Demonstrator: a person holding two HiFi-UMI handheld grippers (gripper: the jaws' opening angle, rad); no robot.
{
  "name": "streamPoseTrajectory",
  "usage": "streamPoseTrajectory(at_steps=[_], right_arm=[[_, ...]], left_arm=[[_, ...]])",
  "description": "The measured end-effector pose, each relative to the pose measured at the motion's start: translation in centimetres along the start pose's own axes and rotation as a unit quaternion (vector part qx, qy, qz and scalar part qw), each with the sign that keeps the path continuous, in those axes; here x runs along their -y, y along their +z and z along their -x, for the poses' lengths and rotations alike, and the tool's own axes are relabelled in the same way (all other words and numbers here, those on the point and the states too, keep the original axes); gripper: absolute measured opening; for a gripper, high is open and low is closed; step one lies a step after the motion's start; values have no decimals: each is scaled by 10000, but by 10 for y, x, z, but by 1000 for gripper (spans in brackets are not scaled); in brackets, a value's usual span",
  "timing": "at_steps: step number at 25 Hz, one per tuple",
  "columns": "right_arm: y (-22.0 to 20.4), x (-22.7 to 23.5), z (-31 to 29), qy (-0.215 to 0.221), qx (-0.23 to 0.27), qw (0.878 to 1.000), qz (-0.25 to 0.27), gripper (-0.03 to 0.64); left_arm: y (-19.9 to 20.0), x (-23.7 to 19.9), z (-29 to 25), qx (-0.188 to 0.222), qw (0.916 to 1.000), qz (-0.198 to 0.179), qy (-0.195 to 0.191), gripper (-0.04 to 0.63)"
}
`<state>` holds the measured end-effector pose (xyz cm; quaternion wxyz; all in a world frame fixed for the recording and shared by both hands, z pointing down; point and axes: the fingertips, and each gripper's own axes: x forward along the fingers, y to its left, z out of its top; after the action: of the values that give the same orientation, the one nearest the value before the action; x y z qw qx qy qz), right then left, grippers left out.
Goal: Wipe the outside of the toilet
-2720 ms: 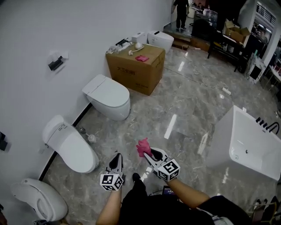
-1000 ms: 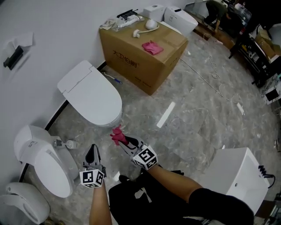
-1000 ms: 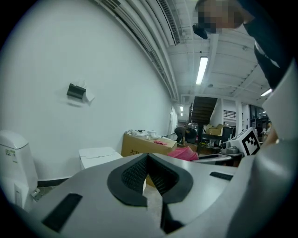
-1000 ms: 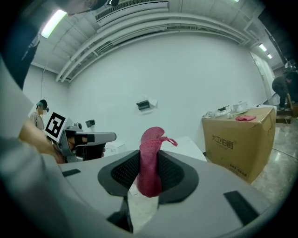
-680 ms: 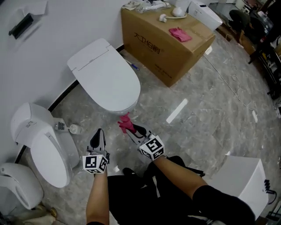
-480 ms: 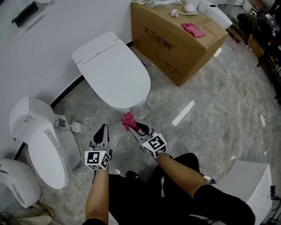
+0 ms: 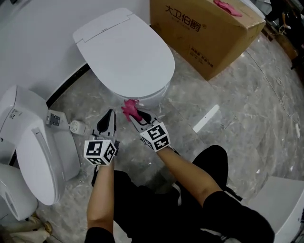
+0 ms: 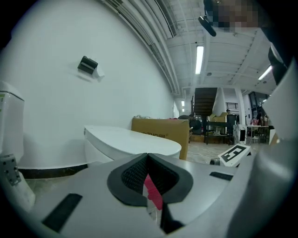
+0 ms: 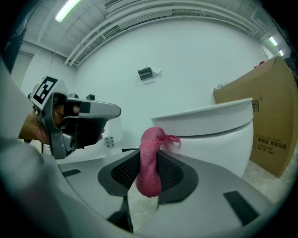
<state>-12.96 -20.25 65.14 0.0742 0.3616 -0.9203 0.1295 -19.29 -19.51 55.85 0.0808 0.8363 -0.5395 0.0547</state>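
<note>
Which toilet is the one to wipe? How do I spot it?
Find the big cardboard box by the wall. The toilet next to it is the one. Only it has a flat lid and a pink cloth held at its front.

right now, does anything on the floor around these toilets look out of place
Yes: small white fittings lie loose on the floor between the toilet and its neighbour. A cardboard box stands close beside that toilet, with a pink cloth left on top.

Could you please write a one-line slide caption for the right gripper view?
Right gripper shut on a pink cloth, held at the front of the white toilet.
</note>
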Motion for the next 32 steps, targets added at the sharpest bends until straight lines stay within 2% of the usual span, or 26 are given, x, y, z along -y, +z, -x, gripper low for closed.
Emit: streamPoseTrajectory(at_steps=[7,14,18,26,32], right_arm=[[-7,15,-28,-545,-185,9979,-309,129],[-13,27,-32,-583,-317,9971,-384,126],[-14,40,-19,-825,-260,9952,-453,124],[-8,68,9,-654,-475,9967,-62,124],[-11,92,22,-725,-814,9939,-194,124]], left_arm=[[6,4,16,94,9998,-164,-40,14],[-6,11,12,39,9997,-220,-78,14],[-16,18,11,-1,9997,-166,-152,14],[-15,45,-10,90,9987,-254,-442,14],[-11,57,-15,74,9976,-293,-620,14]])
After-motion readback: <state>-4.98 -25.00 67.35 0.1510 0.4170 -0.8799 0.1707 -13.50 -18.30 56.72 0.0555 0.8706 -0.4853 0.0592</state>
